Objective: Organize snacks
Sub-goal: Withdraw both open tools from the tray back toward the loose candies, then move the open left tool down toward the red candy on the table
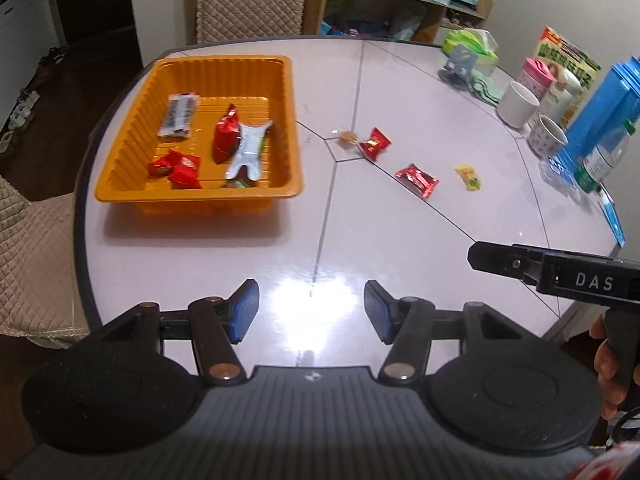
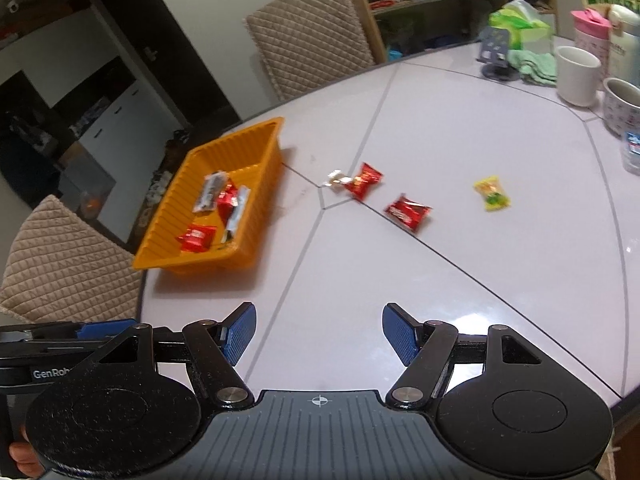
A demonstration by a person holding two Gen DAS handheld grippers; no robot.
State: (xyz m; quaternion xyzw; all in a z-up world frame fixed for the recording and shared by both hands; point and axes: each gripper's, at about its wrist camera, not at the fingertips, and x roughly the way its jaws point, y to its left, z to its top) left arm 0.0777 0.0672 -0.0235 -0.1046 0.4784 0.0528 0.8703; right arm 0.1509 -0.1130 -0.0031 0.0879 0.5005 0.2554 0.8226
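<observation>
An orange tray (image 1: 256,68) (image 2: 260,148) sits at the table's far left and holds several snack packets, red, silver and striped. On the table to its right lie a clear-wrapped candy (image 1: 347,136) (image 2: 337,178), two red packets (image 1: 375,144) (image 1: 417,179) (image 2: 363,181) (image 2: 408,212) and a yellow packet (image 1: 469,177) (image 2: 492,193). My left gripper (image 1: 311,312) is open and empty above the near table edge. My right gripper (image 2: 319,334) is open and empty near the front; it also shows at the right of the left wrist view (image 1: 560,276).
Mugs (image 1: 518,104) (image 2: 578,76), a pink cup (image 1: 538,76), a blue box (image 1: 604,108), a water bottle (image 1: 606,156), a tissue pack (image 1: 474,44) and a green cloth (image 2: 534,66) crowd the table's right side. Quilted chairs (image 1: 250,0) (image 2: 60,256) stand around the table.
</observation>
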